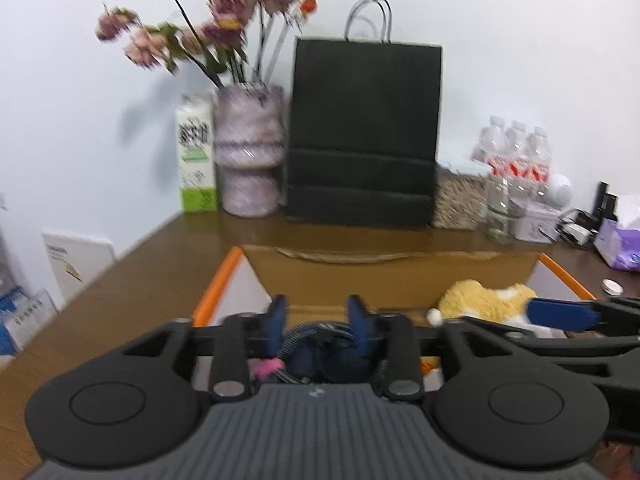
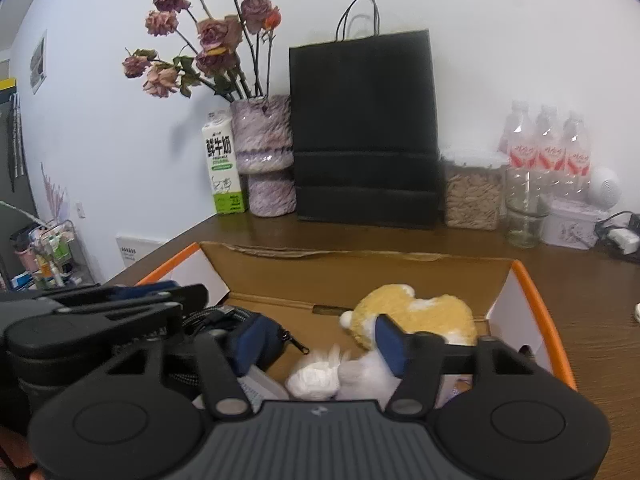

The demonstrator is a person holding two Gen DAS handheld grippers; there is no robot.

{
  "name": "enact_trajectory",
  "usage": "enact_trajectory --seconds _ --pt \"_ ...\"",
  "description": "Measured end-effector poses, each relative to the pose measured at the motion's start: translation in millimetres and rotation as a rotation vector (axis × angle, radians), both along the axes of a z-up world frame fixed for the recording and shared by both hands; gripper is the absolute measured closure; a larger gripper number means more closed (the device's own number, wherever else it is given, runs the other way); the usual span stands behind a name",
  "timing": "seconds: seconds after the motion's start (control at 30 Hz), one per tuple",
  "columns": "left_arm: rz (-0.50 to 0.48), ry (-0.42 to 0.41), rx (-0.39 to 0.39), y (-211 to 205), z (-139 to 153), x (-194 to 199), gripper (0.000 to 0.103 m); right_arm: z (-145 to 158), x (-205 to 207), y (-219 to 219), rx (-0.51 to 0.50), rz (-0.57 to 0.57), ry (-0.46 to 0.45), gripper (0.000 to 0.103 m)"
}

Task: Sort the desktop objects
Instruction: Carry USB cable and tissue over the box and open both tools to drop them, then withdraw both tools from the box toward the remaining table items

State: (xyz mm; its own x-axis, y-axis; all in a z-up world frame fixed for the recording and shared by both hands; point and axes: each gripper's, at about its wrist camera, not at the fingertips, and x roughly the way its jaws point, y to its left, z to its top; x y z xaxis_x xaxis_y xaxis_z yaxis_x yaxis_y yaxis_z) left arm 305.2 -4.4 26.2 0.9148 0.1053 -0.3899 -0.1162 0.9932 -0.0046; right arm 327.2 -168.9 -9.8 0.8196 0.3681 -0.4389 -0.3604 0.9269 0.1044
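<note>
An open cardboard box (image 1: 222, 280) with orange edges sits on the brown desk. My left gripper (image 1: 317, 320) hangs over its left part with the blue pads apart. A dark blue zip pouch (image 1: 320, 350) wrapped in braided cable lies just below and between them, not pinched. A yellow plush toy (image 1: 480, 300) rests further right in the box (image 2: 536, 300). My right gripper (image 2: 320, 344) is open above a white fluffy item (image 2: 320, 376), in front of the plush toy (image 2: 416, 312). The pouch (image 2: 256, 340) hides its left fingertip.
Along the wall stand a milk carton (image 2: 222, 164), a vase of dried roses (image 2: 264, 152), a black paper bag (image 2: 364, 128), a grain jar (image 2: 474, 192), bottled water (image 2: 548, 148), a glass (image 2: 524, 220) and a tin (image 2: 572, 226). A tissue pack (image 1: 620, 240) and small lid (image 1: 612, 287) lie right.
</note>
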Motion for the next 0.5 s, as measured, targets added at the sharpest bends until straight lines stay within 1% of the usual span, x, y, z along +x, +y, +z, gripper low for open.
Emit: enact_trajectory --seconds 0.03,0.07,0.13,0.17,0.23,0.3,0.5 --pt "0.009 -0.020 0.007 0 1 -3 0.048 2 -1 -2 0.001 -0.014 -0.005 0.025" --pt "0.022 -0.037 0.008 2 3 -6 0.041 4 -2 -5 0.002 -0.034 -0.013 0.014" --pt "0.069 -0.068 0.016 2 6 -11 0.007 7 -5 -12 0.017 -0.053 -0.023 0.007" --pt "0.089 -0.089 0.021 3 7 -14 0.000 9 -6 -15 0.029 -0.057 -0.022 0.002" --pt "0.097 -0.119 0.015 4 9 -18 0.000 11 -8 -20 0.043 -0.074 -0.028 0.000" --pt "0.080 -0.126 -0.003 4 11 -21 0.000 13 -12 -22 0.046 -0.074 -0.037 0.000" --pt "0.072 -0.130 0.000 2 11 -25 0.000 14 -19 -21 0.038 -0.069 -0.052 0.000"
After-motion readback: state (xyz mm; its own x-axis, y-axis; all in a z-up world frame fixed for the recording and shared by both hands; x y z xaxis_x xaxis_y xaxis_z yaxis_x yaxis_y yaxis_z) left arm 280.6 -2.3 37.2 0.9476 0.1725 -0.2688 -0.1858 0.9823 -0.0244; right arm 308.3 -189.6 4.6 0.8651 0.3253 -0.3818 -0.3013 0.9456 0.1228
